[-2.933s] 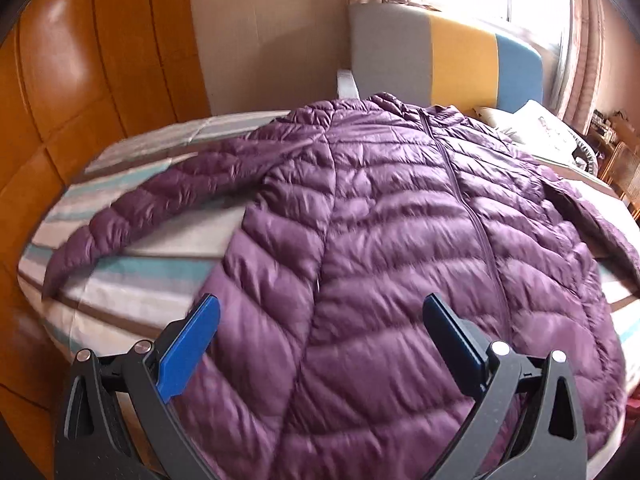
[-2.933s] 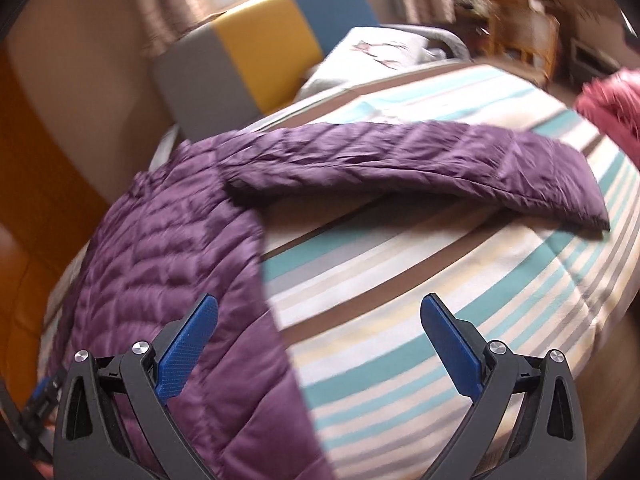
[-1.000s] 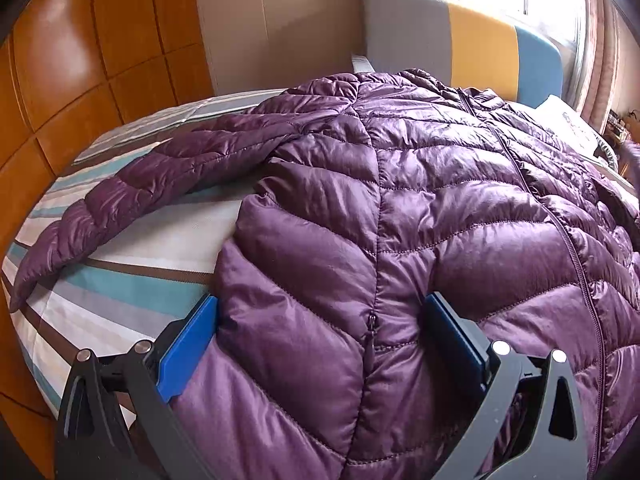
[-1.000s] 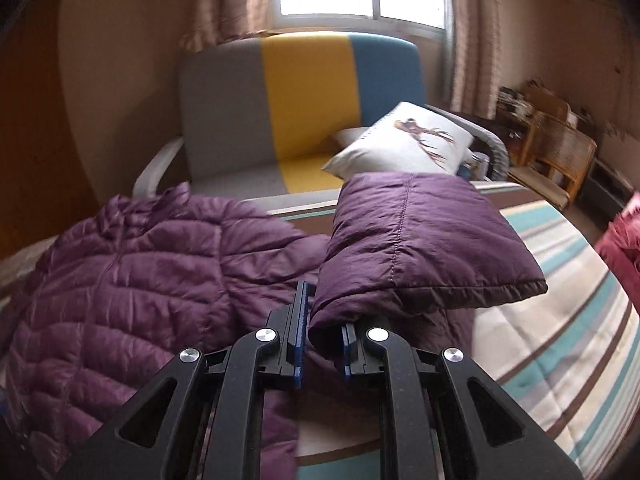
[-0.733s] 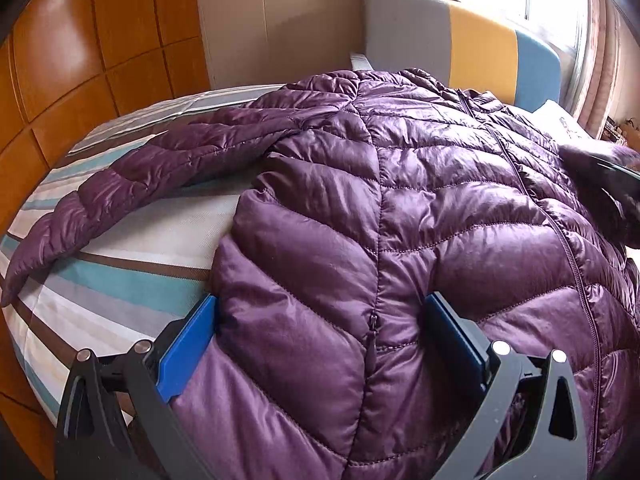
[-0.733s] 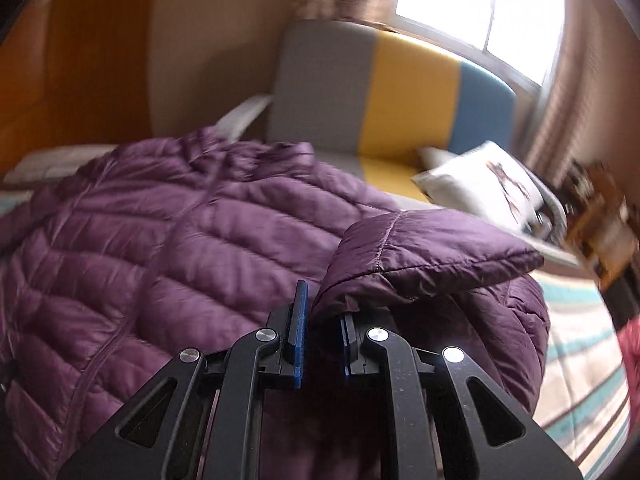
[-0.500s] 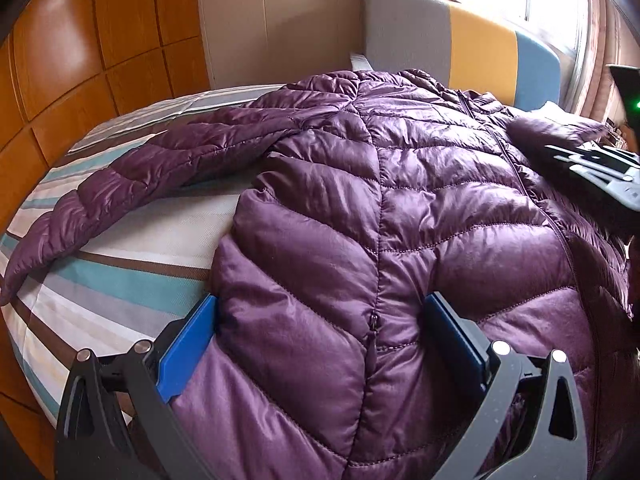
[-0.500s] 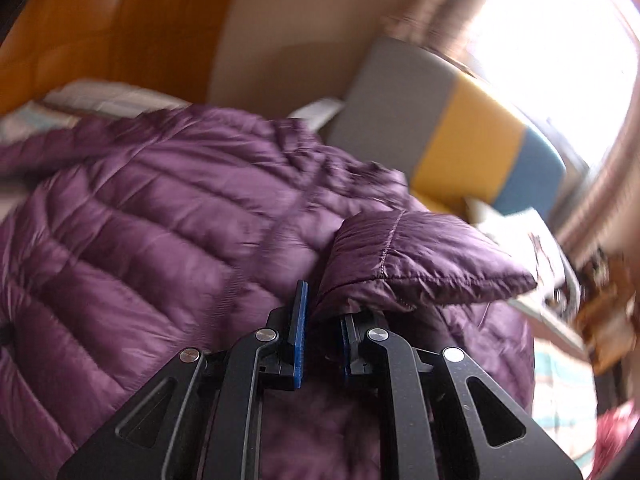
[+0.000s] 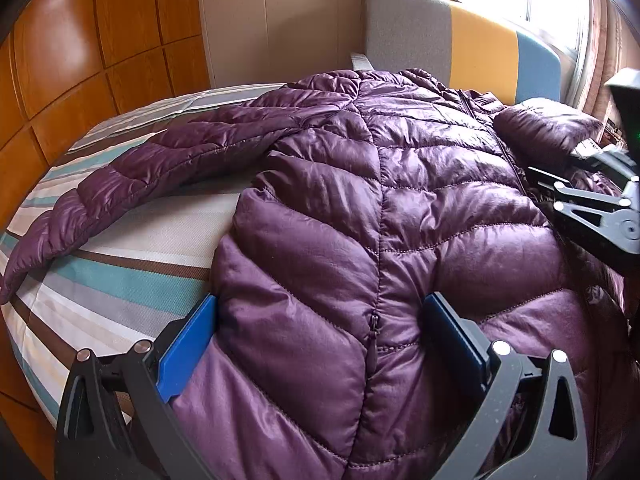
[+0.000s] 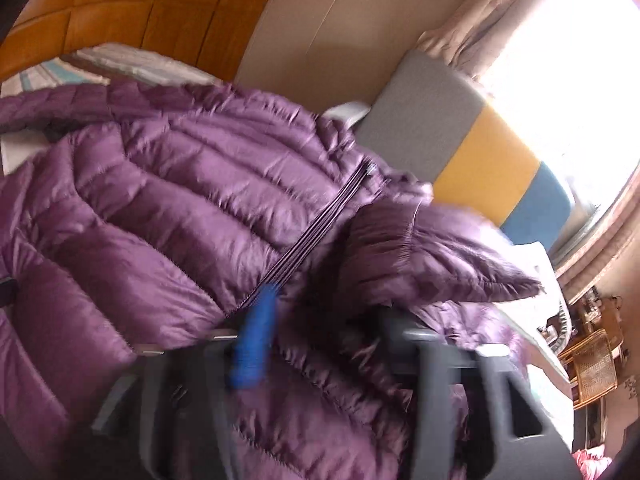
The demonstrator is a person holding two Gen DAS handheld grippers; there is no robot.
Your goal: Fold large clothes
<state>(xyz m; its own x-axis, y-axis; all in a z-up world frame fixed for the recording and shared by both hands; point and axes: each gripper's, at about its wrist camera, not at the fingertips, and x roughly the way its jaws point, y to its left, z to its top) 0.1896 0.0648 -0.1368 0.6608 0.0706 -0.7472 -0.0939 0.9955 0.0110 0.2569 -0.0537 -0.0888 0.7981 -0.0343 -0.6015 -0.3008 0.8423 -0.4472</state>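
Observation:
A purple quilted jacket [image 9: 360, 208] lies front up on a striped bed, its zip [image 10: 320, 220] running up the middle. One sleeve [image 9: 120, 184] stretches out flat to the left. The other sleeve's cuff [image 10: 440, 256] is folded back over the jacket's chest and also shows as the cuff [image 9: 548, 128] at the right of the left wrist view. My right gripper [image 10: 328, 328] is blurred; its jaws are opening and stand apart from the cuff that lies just above them. My left gripper [image 9: 320, 340] is open at the hem, with the jacket bulging between its blue pads [image 9: 188, 344].
The striped bed sheet [image 9: 112, 280] shows bare at the left. A wooden panelled wall [image 9: 100, 40] runs along the left side. A grey, yellow and blue chair [image 9: 460, 40] stands beyond the collar, with a white pillow [image 10: 536, 256] and a wicker chair [image 10: 596, 364] to the right.
My right gripper carried the sleeve cuff leftwards over the jacket's front, rolled, and its jaws have parted off the cuff. The left gripper and the hem have stayed put.

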